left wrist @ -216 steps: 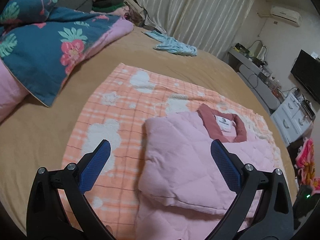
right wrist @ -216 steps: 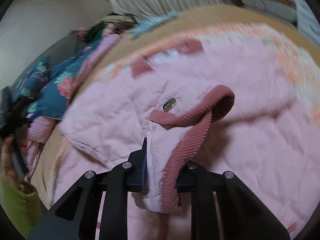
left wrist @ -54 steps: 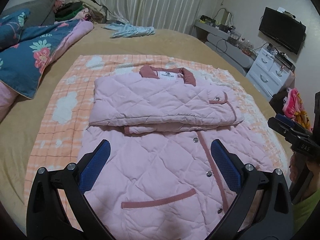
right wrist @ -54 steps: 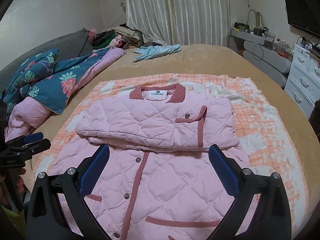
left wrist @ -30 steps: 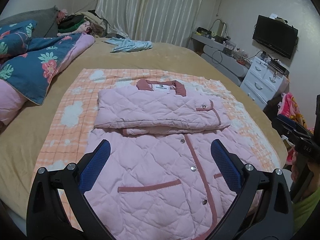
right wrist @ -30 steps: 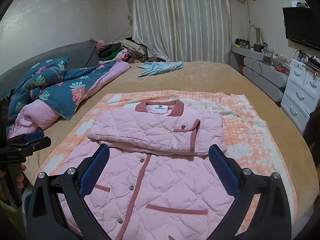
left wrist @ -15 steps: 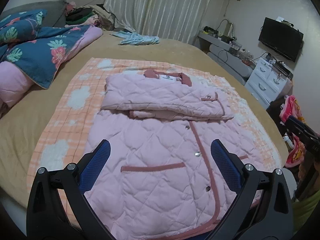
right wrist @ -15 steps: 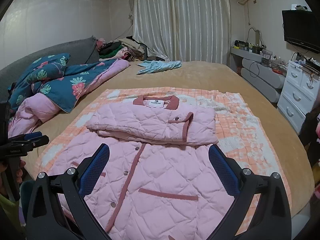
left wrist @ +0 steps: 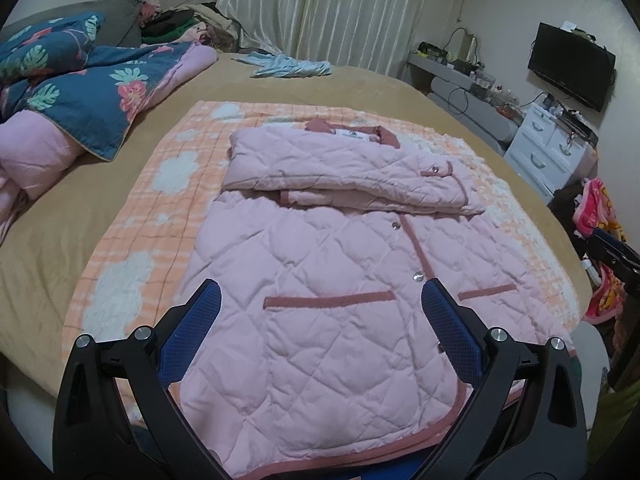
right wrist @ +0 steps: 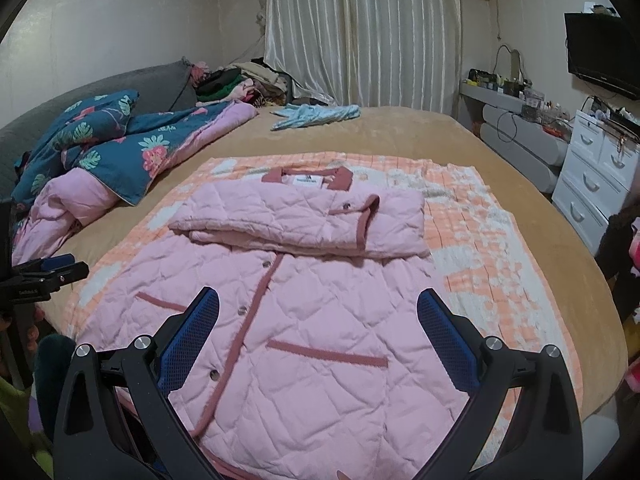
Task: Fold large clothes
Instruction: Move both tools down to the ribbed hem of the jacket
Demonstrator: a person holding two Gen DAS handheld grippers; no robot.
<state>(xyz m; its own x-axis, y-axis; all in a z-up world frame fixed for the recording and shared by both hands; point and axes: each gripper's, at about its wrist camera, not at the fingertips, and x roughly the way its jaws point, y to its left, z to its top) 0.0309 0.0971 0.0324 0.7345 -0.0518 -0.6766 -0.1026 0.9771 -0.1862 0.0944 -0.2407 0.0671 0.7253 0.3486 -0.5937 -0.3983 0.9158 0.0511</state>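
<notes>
A pink quilted jacket (left wrist: 320,280) (right wrist: 304,320) with dark pink trim lies front-up on an orange checked blanket (left wrist: 168,184) (right wrist: 480,264) on the bed. Both sleeves are folded across its chest in a band just below the collar (left wrist: 352,130) (right wrist: 308,178). My left gripper (left wrist: 320,312) stands open above the near hem, nothing between its blue pads. My right gripper (right wrist: 318,320) is open too, hovering over the lower front near the pocket trim (right wrist: 328,354). The right gripper's tip (left wrist: 616,250) shows at the left view's right edge, and the left gripper's tip (right wrist: 44,270) at the right view's left edge.
A blue floral quilt (left wrist: 80,88) (right wrist: 120,148) is heaped at the bed's left side. A light blue garment (left wrist: 288,66) (right wrist: 316,114) lies far back by the curtains. White drawers (right wrist: 596,176), a grey shelf and a wall TV (left wrist: 570,64) stand to the right.
The right gripper let go of the jacket cuff it held and opened. Both grippers drew back towards the foot of the bed, so the jacket's whole lower half and hem came into view.
</notes>
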